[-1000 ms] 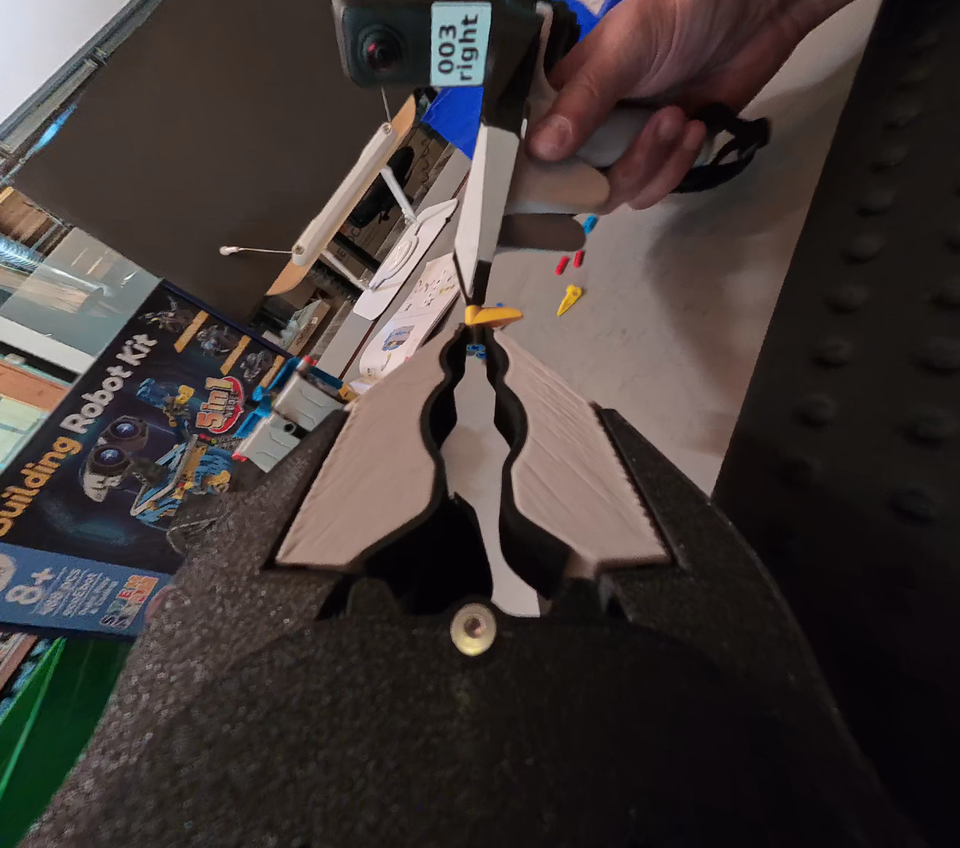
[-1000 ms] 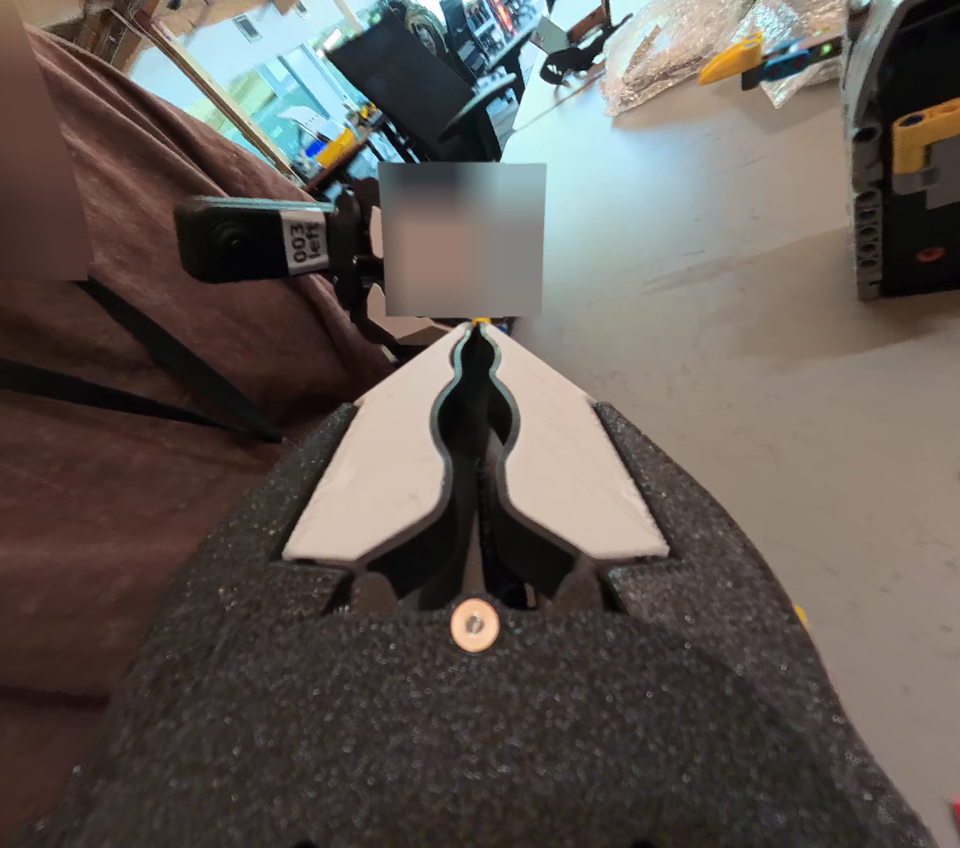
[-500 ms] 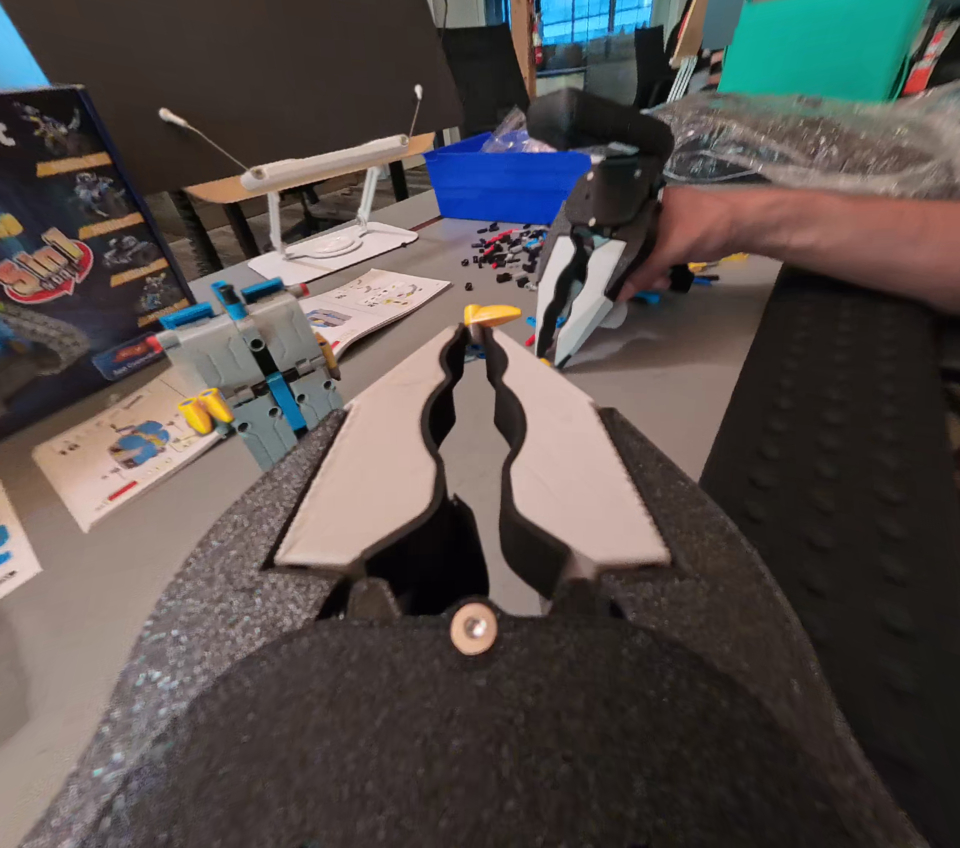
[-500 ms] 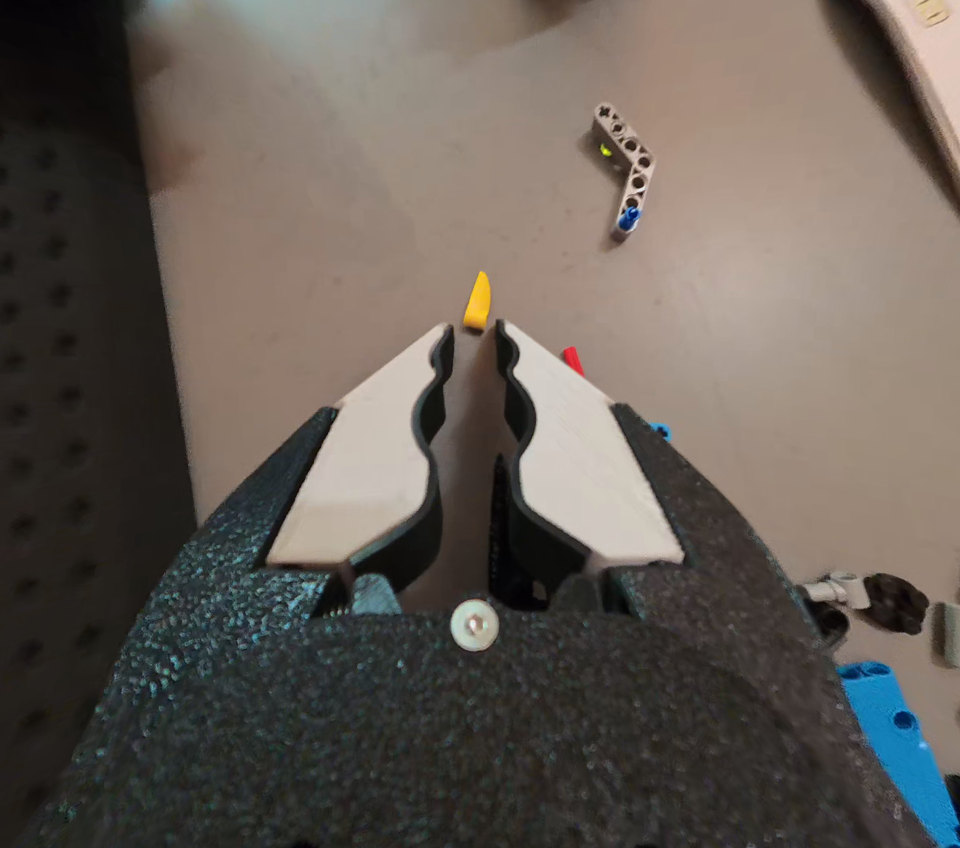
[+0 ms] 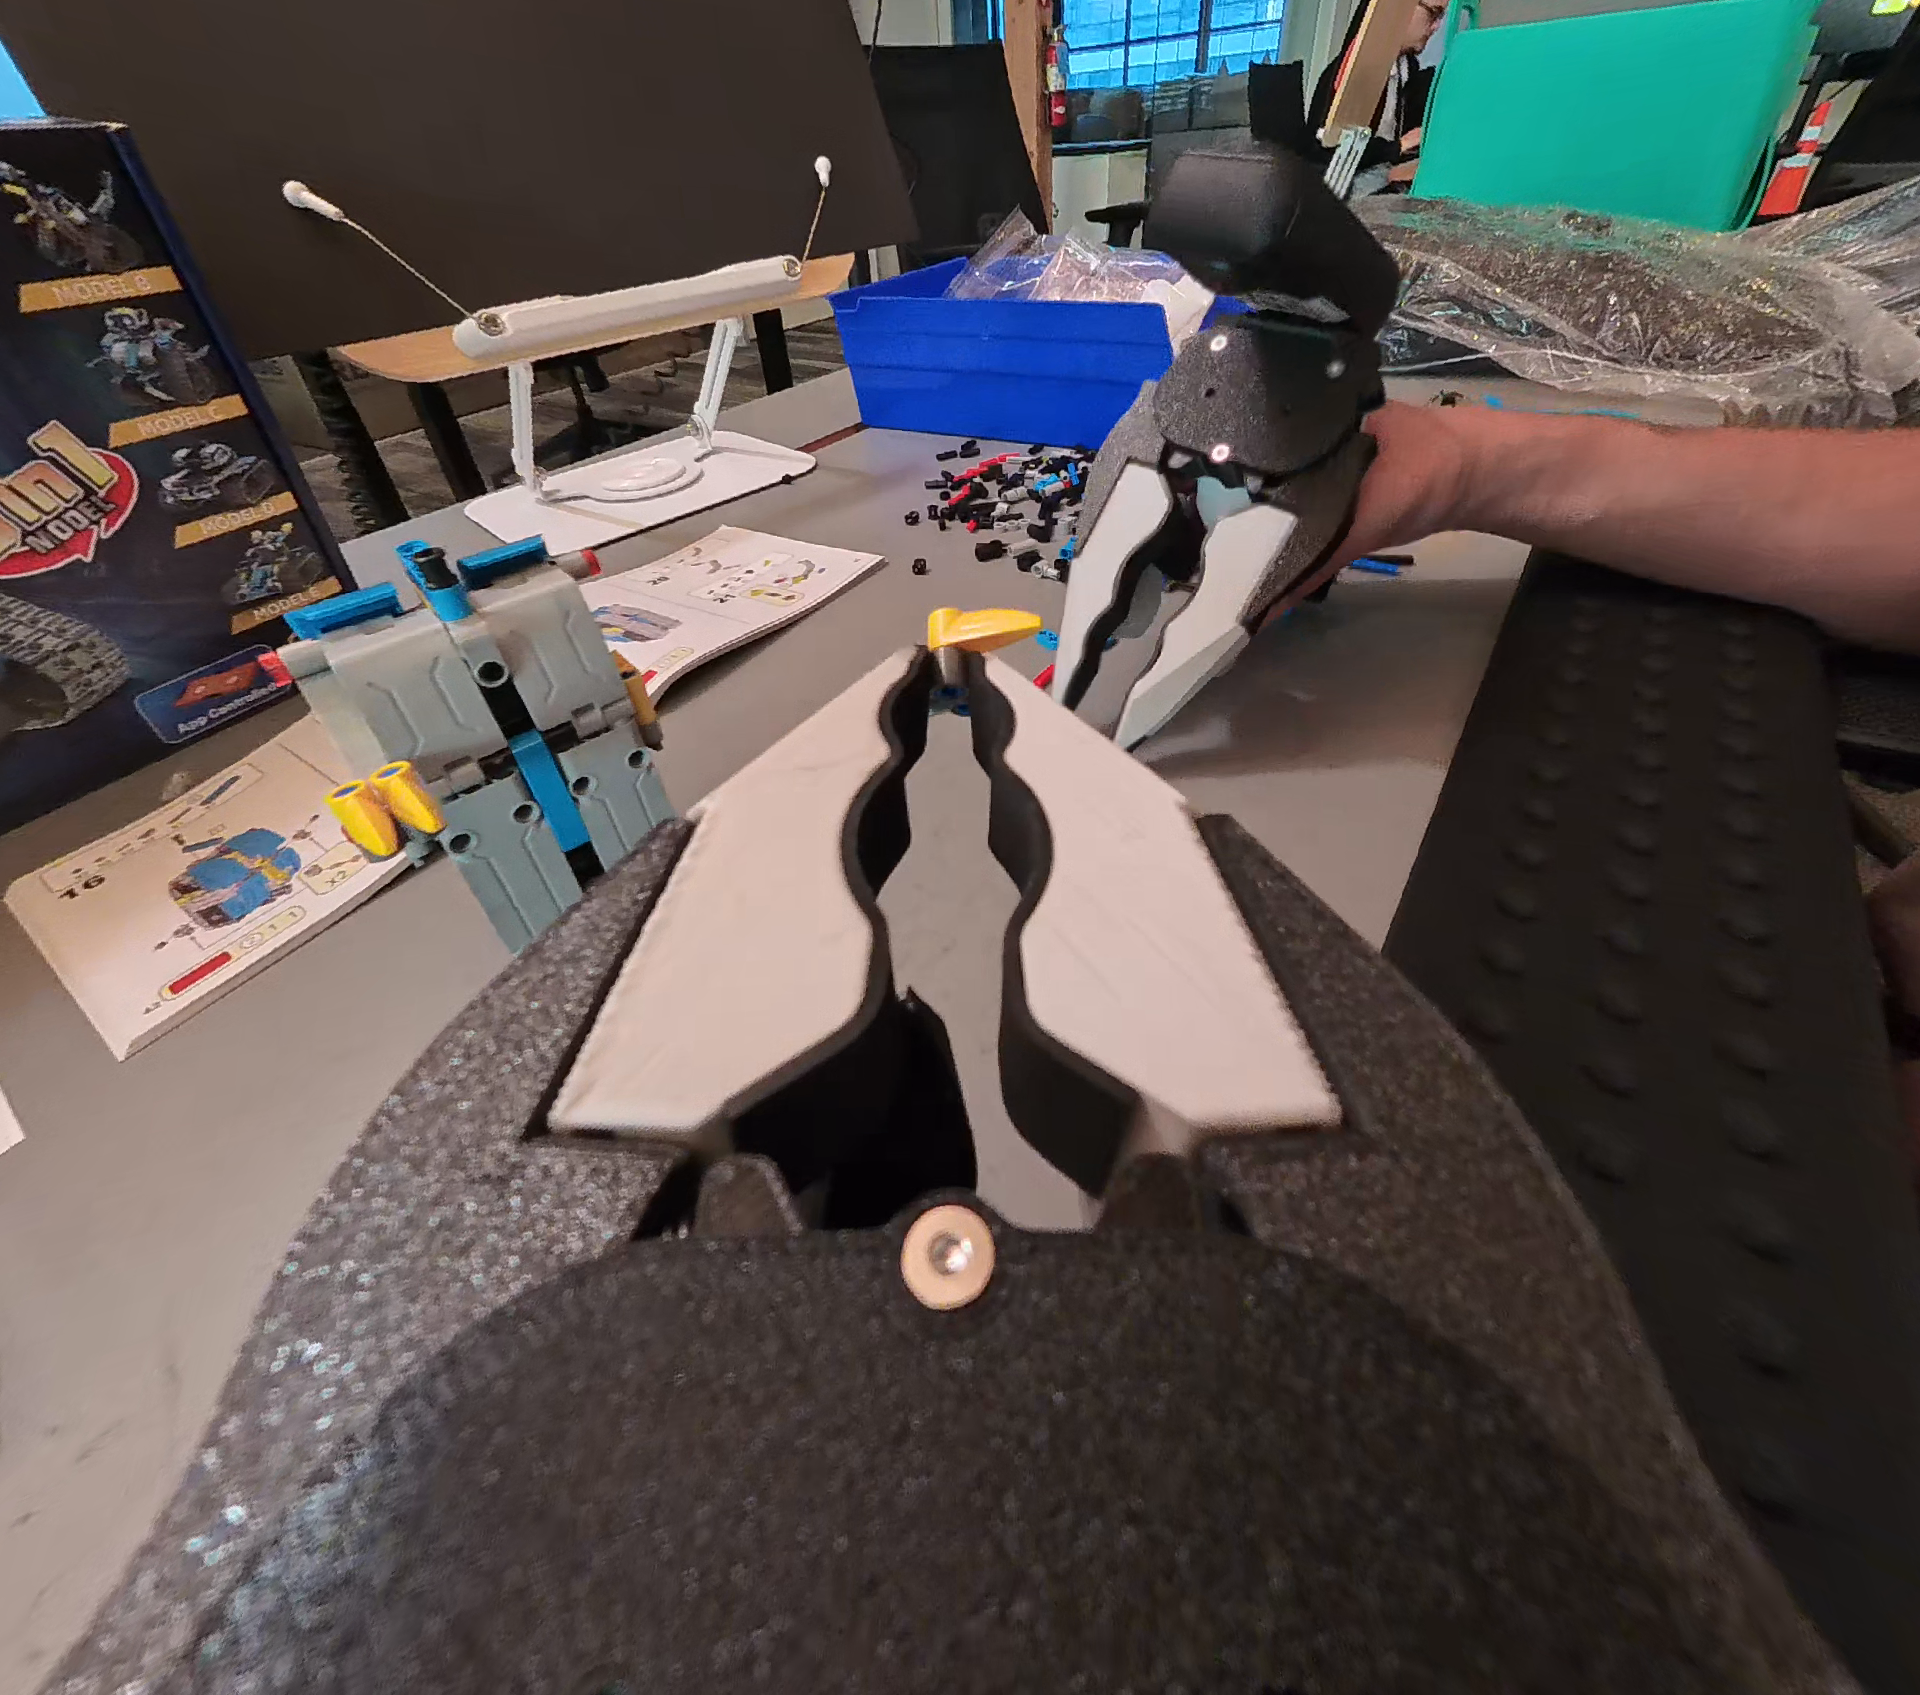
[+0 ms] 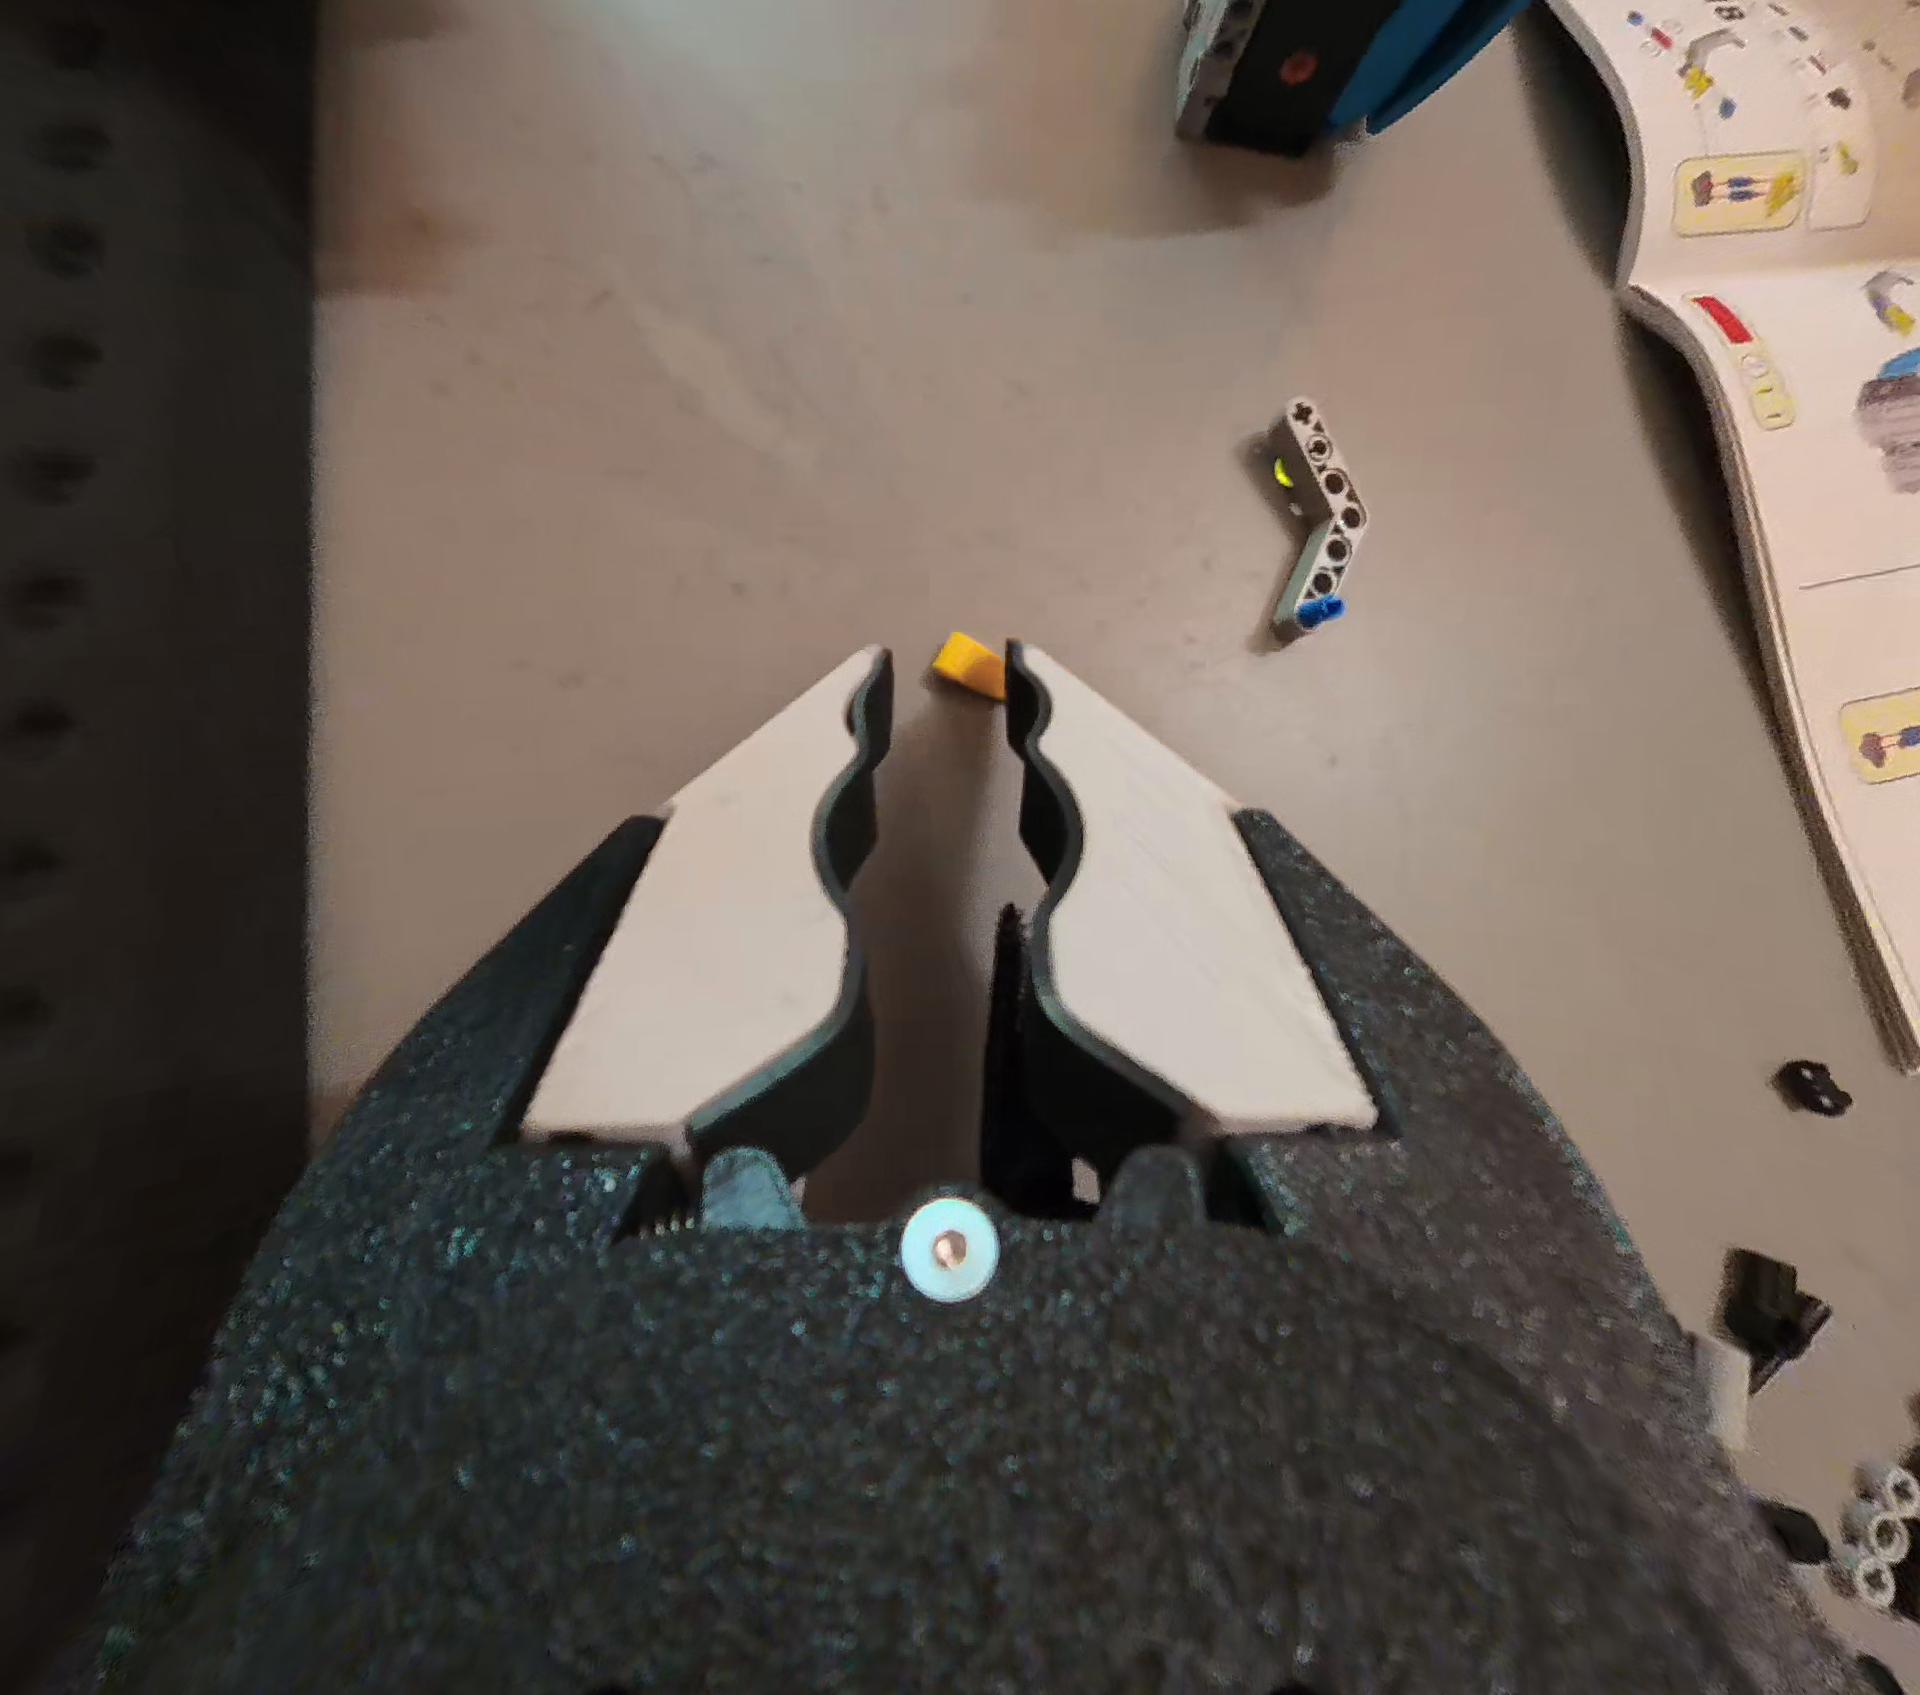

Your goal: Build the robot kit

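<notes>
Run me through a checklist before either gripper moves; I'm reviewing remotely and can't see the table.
1. Left gripper shut on the yellow-topped part: ok.
2. Right gripper open: ok.
3. Yellow wedge between the right gripper's fingers: ok, though off-centre.
4. Wedge free of the nearer finger: cannot tell.
5. Grey bent beam clear of the fingers: ok.
6. Right fingertips off the table: cannot tell.
</notes>
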The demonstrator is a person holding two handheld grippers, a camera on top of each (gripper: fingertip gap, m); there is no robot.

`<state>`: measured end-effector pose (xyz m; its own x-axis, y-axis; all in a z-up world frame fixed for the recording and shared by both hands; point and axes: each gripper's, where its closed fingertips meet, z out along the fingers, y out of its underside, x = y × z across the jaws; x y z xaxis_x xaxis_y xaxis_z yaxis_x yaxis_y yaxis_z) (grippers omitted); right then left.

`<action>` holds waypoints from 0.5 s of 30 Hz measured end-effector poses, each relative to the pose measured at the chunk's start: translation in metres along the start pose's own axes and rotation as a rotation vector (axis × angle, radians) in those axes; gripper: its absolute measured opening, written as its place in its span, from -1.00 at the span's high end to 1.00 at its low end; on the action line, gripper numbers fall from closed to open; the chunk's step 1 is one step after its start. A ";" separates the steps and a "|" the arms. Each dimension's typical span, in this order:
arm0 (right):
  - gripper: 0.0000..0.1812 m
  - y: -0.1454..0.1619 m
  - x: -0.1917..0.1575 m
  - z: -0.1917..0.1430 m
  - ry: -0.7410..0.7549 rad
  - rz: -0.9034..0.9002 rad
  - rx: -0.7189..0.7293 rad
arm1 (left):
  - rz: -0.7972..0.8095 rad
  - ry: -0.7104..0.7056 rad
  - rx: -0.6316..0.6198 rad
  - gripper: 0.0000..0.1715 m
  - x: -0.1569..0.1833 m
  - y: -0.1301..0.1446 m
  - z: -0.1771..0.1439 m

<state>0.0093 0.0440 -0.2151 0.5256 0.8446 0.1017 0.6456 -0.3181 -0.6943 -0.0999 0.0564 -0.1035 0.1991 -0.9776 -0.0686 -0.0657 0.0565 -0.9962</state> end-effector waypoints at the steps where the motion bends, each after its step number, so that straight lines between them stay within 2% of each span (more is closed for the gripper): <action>1: 0.77 0.001 0.001 0.002 0.006 0.014 -0.005 | -0.001 0.002 0.002 0.92 0.000 0.000 0.000; 3: 0.77 0.001 0.002 0.004 -0.011 0.052 0.011 | -0.009 0.004 0.009 0.92 0.000 -0.001 -0.001; 4: 0.84 0.003 0.005 0.003 -0.002 0.051 0.012 | -0.013 0.005 0.013 0.92 0.000 -0.002 -0.001; 12: 0.89 0.000 0.011 0.006 0.062 0.003 0.005 | -0.019 0.026 0.019 0.92 0.004 -0.003 -0.001; 13: 1.00 -0.004 0.009 0.005 0.049 0.015 0.022 | -0.017 0.029 0.023 0.92 0.005 -0.004 -0.002; 15: 1.00 -0.013 0.004 0.004 -0.009 0.074 0.073 | -0.013 0.032 0.034 0.92 0.006 -0.006 -0.003</action>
<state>0.0005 0.0528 -0.2080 0.5654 0.8238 0.0418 0.5627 -0.3482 -0.7497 -0.1010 0.0500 -0.0982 0.1682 -0.9842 -0.0549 -0.0301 0.0505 -0.9983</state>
